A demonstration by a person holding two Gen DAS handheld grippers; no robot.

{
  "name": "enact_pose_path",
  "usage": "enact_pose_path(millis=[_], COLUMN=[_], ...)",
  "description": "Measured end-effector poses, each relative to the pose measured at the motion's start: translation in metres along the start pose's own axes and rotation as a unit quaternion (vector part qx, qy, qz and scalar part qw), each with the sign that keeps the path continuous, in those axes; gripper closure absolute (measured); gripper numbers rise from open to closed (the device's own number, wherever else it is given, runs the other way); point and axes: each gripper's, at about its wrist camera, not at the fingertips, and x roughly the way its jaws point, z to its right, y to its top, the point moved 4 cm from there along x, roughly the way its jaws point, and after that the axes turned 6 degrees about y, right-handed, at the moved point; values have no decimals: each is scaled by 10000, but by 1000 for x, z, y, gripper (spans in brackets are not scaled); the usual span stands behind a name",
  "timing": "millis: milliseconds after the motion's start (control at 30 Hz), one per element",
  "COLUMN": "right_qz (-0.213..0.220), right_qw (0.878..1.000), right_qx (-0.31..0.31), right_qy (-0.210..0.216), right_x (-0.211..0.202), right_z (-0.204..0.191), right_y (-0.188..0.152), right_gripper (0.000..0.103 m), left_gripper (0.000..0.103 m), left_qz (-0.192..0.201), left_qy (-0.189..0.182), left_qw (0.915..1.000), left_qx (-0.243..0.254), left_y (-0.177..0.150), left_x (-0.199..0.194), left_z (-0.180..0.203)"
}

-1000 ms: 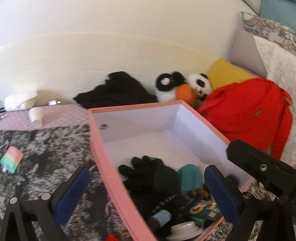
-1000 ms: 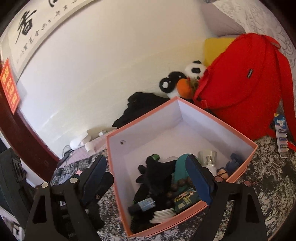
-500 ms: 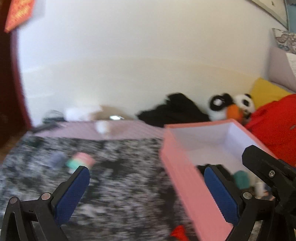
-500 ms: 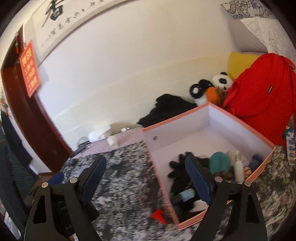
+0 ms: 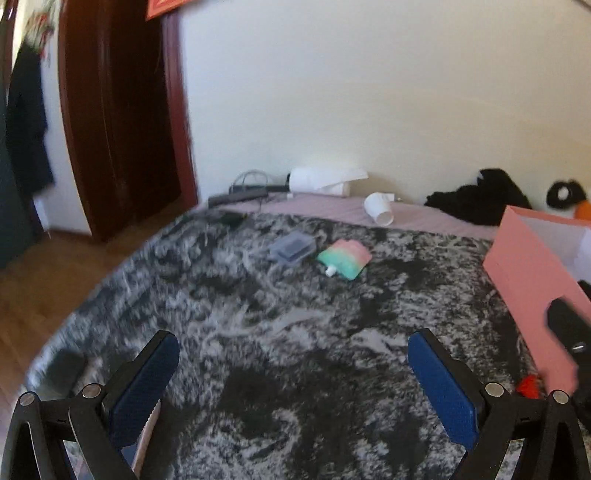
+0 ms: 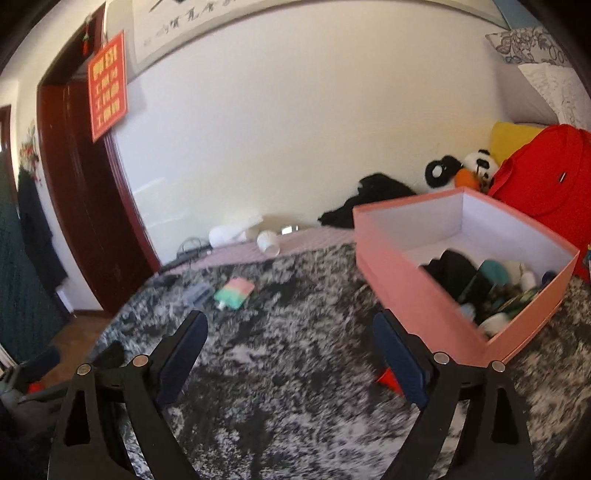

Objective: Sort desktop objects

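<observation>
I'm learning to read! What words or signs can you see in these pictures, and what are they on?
Red sign by the door: yellow characters, too blurred to read.
Calligraphy scroll on the wall: black brush characters, cut off and blurred, not readable.
Red backpack: a small label, too small to read.
Pink box, green and pink pouch: no readable text.

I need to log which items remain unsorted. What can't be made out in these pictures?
- Pink box contents: blurred in right wrist view; left wrist view cuts them at its edge.
- Small red object: half hidden behind the right gripper.
- Clear case: contents too small, blurred.
- Dark object at blanket edge: blurred, unidentifiable.
</observation>
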Motion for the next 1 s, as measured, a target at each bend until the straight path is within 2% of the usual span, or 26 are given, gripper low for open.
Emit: enact_pose_path(millis=[133, 233, 400, 533, 1000], right_qz=[-382, -442, -299, -311, -393], right_qw=[9989, 9976, 9981, 9980, 9973], right_qx=[-268, -507, -392, -319, -533], right_qy=[34, -165, -377, -453, -308], right_x=[32, 42, 42, 44, 38], right_z=[-17, -19, -9, 0, -6], right_y=[-15, -20, -18, -17, -19], right_gripper=[9, 9, 9, 9, 8], left_gripper=[1, 1, 1, 1, 1], left_qz=[-192, 133, 429, 639, 507], left_qy=[-119, -117, -255, 52, 113], left_qw=[9997, 9996, 9978, 9969, 9981], left_qx=[69, 225, 429, 454, 326], left_y=[0, 5, 11, 12, 8], left_x=[20, 22, 20, 13, 13], left_z=[-13, -9, 11, 18, 24])
